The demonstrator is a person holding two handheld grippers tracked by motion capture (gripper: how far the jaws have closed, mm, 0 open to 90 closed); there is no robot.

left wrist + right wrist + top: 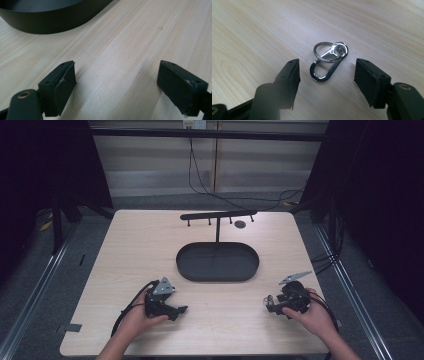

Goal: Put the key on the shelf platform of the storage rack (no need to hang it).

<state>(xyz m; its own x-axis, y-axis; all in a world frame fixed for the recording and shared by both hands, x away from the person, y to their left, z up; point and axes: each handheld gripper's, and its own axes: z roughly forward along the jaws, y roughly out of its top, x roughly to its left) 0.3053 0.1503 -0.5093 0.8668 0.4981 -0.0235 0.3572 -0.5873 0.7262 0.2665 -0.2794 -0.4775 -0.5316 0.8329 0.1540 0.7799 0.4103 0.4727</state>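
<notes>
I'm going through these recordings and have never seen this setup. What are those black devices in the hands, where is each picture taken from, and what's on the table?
A person holds a two-jaw gripper in each hand: the left gripper and the right gripper. The high view looks down on the wooden table from above the person's side. The other two pictures come from cameras riding on each gripper, looking along its black jaws.

On the table stand a dark oval tray and, behind it, a black rack with small pegs. In the right gripper view a shiny metal clasp lies flat between the open jaws, not touched. The left gripper's jaws are open over bare wood beside the tray. Nothing is held.
</notes>
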